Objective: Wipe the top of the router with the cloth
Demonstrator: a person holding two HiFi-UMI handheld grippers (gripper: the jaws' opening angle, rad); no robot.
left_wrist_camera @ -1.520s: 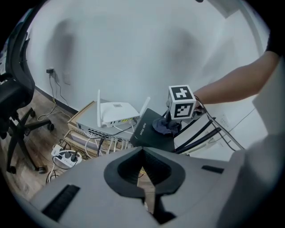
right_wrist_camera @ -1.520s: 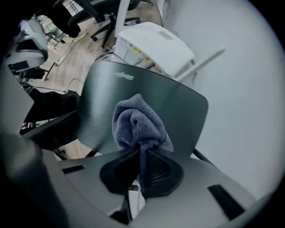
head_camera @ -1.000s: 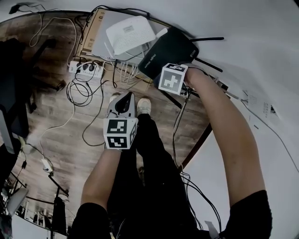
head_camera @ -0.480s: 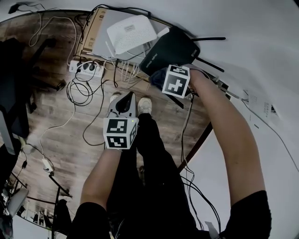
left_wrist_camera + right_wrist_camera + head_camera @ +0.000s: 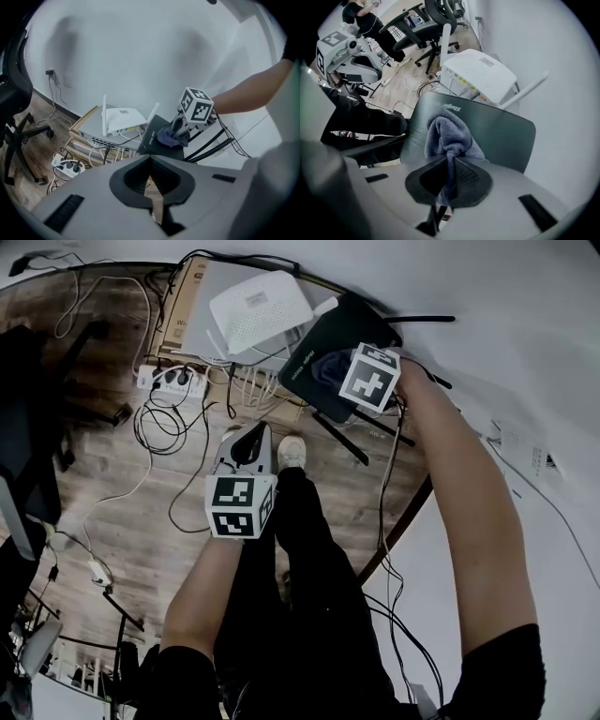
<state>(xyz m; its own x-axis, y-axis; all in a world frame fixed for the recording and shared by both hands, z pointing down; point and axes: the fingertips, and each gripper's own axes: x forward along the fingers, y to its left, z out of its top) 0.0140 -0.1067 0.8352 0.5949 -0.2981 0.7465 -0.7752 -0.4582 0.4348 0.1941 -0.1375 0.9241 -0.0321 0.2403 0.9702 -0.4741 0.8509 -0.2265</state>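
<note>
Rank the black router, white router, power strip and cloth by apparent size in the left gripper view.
1. black router and white router: about alike. The black one is partly covered, so these two are left unranked.
2. power strip
3. cloth, only slightly smaller than the strip.

An office: swivel chairs (image 5: 427, 26) (on castors) top of the right gripper view, power strip (image 5: 174, 381), cables (image 5: 150, 432) across wood floor (image 5: 122, 531).

Black router (image 5: 319, 352): right part hidden under right gripper (image 5: 349, 371); label print too small to read. Cloth (image 5: 447, 133): lower end hidden between jaws. Office chair (image 5: 9, 93): cut off, left frame edge.
</note>
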